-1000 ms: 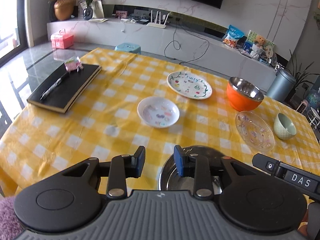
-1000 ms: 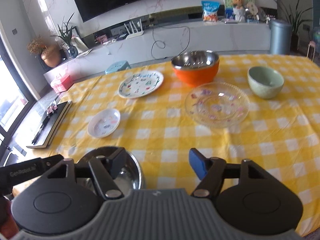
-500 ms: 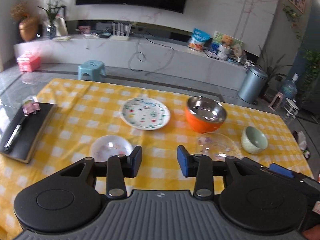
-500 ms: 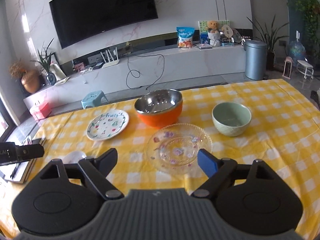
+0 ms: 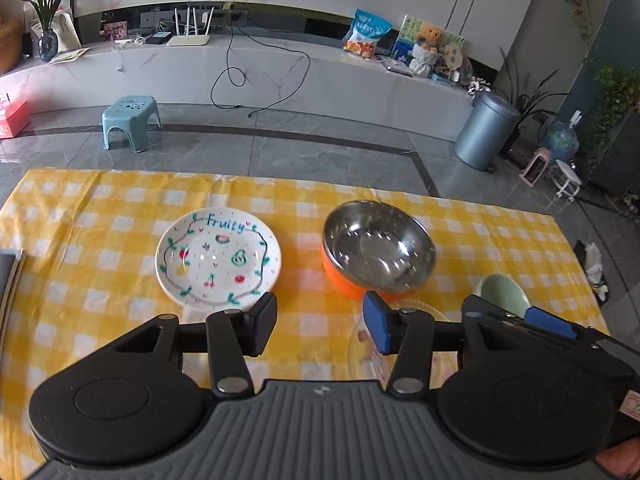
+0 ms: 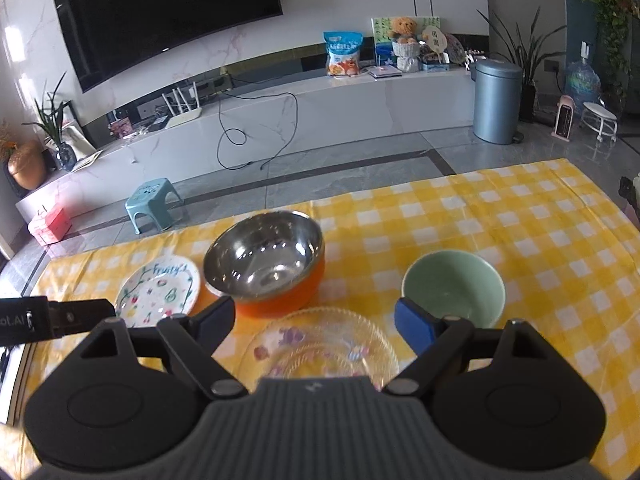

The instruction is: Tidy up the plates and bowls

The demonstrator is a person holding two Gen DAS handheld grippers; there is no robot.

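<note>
bowl ahead of right hand-held gripper: green bowl is sitting just beyond and to the right of the right hand-held gripper, close behind its blue pad; this one is lying nearer to the right hand than to the left.
plate under right hand-held gripper: clear glass plate is lying directly between and below the spread fingers, flat on the surface, with no long axis to speak of as it is round.
bowl between the two: orange bowl with a steel lining is standing ahead and to the right of the left hand-held gripper, and ahead-left of the right one; it is sitting about equally near both.
plate ahead of left hand-held gripper: fruity plate is lying ahead and to the left, its near rim just beyond the left black pad; the left hand is the nearer one.
left hand-held gripper state: jaws are standing apart with nothing between them, and have just been opening.
right hand-held gripper state: jaws are spread wide, empty, having just been opening; they are hanging above the glass plate, not touching it as far as i can tell.
likely next move: judging by position, the right hand is lining up over the glass plate or the green bowl.
count of plates: two in view.
count of bowls: two in view.
count of hand-held grippers: two.
</note>
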